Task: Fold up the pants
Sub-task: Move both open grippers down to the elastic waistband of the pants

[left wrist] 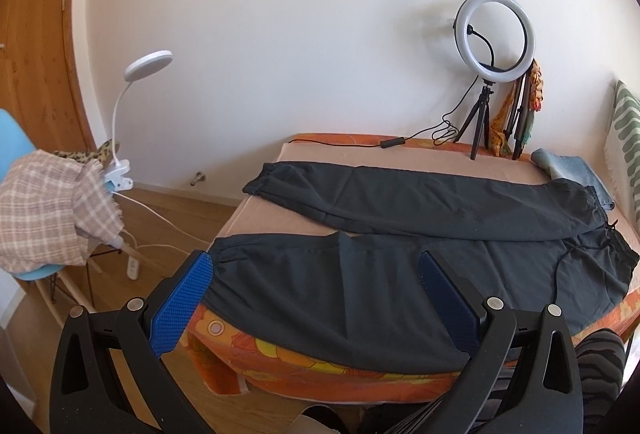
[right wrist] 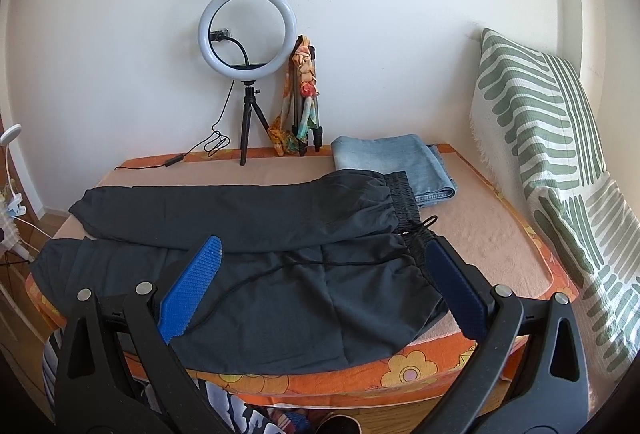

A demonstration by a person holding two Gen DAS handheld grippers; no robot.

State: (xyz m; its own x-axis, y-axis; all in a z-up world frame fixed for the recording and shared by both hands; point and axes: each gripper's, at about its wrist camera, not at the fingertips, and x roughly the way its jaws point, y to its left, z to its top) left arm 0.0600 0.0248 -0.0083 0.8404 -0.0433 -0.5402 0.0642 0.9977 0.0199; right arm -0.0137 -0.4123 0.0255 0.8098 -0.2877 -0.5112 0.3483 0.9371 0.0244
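1. The pants (left wrist: 400, 234) lie spread flat on the counter (right wrist: 480, 234), legs running toward its left edge, waistband toward the right. That looks like the layout for a first fold.
2. The two legs are splayed apart at the cuffs. The far leg sits mid-counter, while the near one hangs slightly over the front edge, within easy reach.
3. Left tongs (left wrist: 316, 298) hover wide apart, empty, over the near leg by the front-left corner. My guess is they are lined up to take the cuff.
4. Right tongs (right wrist: 324, 286) are likewise spread and hold nothing, poised over the waistband end near the front edge.
5. The drawstring (right wrist: 304, 266) trails loose across the cloth; it could snag in a fold.
6. Folded jeans (right wrist: 392, 162) sit at the back-right corner, just touching the waistband. The ring light (right wrist: 248, 26) stands at the back edge.
7. Hard to make out: whether either tong touches the fabric. The near leg's front hem is hidden behind the tong frames.
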